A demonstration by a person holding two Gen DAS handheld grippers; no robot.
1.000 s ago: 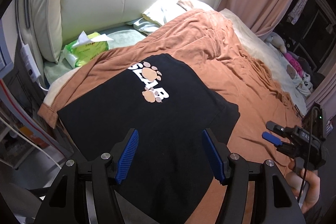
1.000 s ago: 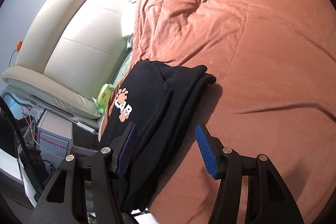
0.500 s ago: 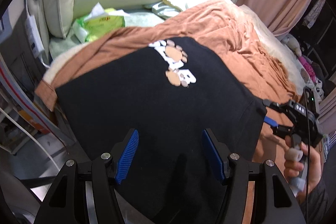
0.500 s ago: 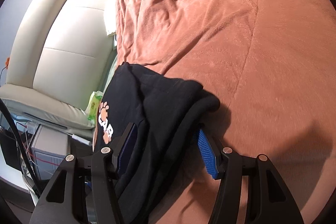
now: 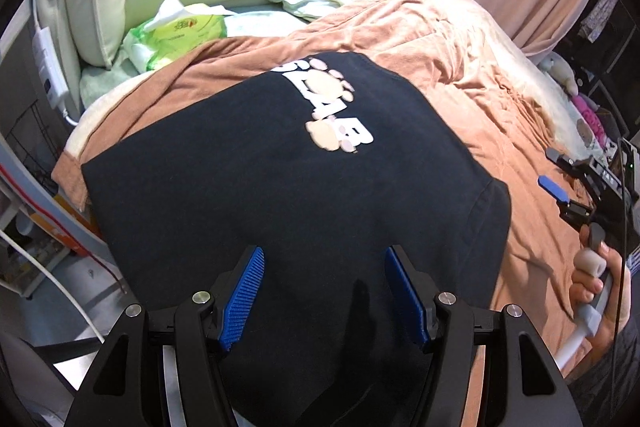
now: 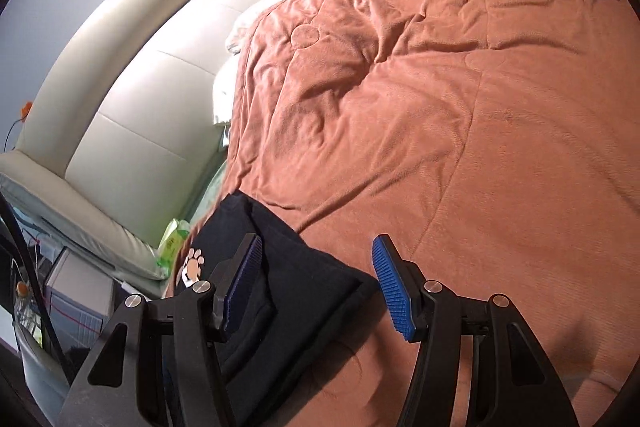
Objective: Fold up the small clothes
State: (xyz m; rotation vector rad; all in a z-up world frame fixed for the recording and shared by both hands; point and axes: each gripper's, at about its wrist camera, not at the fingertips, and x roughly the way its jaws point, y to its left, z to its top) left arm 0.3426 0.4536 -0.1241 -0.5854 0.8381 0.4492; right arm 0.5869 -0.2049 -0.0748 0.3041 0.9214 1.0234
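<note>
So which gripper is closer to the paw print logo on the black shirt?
Left. The left gripper hovers open over the black shirt, facing the logo. The right gripper is off the shirt's edge, over the blanket.

black folded shirt (image 5: 288, 195) lies on the bed's brown blanket (image 6: 460, 115).

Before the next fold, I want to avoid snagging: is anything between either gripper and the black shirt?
Nothing visible. The left gripper hangs open directly over the shirt, and the right gripper is open at the shirt's folded edge on the blanket. The wipes pack lies beyond, by the headboard.
</note>
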